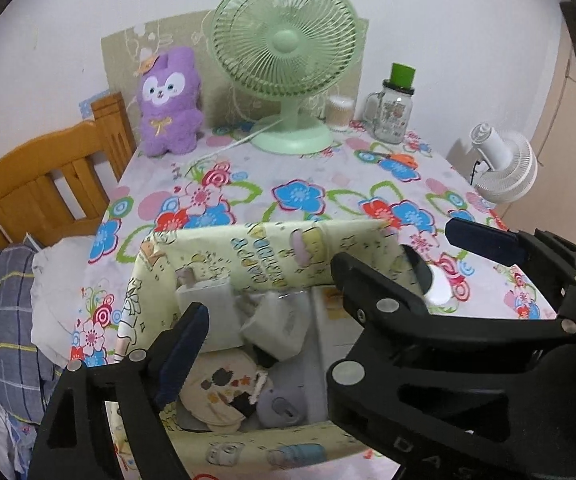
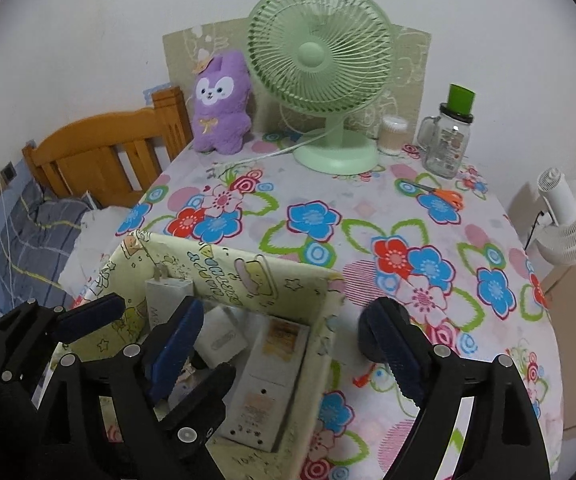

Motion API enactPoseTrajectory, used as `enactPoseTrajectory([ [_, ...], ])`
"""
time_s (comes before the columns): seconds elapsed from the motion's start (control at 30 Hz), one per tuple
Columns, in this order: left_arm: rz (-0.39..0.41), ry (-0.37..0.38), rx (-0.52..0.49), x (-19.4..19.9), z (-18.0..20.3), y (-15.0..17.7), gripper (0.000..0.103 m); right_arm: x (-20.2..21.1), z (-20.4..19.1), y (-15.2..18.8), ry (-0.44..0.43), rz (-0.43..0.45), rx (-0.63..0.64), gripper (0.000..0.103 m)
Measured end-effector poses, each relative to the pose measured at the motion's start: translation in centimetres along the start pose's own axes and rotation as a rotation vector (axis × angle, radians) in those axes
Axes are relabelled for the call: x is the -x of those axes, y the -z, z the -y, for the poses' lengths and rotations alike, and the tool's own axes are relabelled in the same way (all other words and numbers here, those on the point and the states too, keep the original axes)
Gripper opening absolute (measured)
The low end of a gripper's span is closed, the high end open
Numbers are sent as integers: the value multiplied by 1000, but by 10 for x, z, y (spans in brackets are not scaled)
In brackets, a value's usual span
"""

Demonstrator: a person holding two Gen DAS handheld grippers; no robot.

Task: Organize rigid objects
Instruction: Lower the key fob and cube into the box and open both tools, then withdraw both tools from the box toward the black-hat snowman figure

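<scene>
A box wrapped in pale yellow cartoon paper (image 1: 272, 256) (image 2: 248, 280) stands open on the flowered tablecloth (image 2: 312, 216). Inside lie white chargers (image 1: 208, 300), a long white power strip (image 2: 264, 384), a grey mouse (image 1: 280, 404) and a beige pouch (image 1: 220, 384). My left gripper (image 1: 288, 320) hangs open over the box with nothing between its pads. My right gripper (image 2: 284, 344) is open too, straddling the box's right wall, empty. The two grippers overlap; the right one's fingers (image 1: 484, 236) hide my left gripper's right finger. A dark round thing (image 2: 368, 336) lies just right of the box, half hidden.
At the table's back stand a green fan (image 1: 284, 40), a purple plush (image 1: 170, 100), a swab tub (image 1: 340, 110) and a glass jar with a green lid (image 1: 394, 112). Orange scissors (image 2: 444, 196) lie nearby. A white fan (image 2: 572, 224) is off right, a wooden headboard (image 1: 48, 184) left.
</scene>
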State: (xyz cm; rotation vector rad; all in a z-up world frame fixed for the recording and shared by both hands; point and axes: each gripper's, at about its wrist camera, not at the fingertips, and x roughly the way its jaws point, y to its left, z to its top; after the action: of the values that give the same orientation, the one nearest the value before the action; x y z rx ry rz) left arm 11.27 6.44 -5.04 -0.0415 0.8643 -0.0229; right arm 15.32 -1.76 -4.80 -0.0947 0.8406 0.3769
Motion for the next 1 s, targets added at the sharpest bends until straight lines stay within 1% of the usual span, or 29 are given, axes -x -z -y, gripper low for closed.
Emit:
enactPoseTrajectory([
  [0.4,52,-2,-30,23,41,-5,88,42,34,7,49,58,-34,88],
  [0.57,64,5,-43,30,58,-5,89,57,46,11,47,83,-41,94],
  [0.73,70,13,-65,35,72,-3,89,71,56,16,77,113,-33,98],
  [1.0,68,30,-87,34,94,-3,89,80,72,24,88,132,-36,99],
])
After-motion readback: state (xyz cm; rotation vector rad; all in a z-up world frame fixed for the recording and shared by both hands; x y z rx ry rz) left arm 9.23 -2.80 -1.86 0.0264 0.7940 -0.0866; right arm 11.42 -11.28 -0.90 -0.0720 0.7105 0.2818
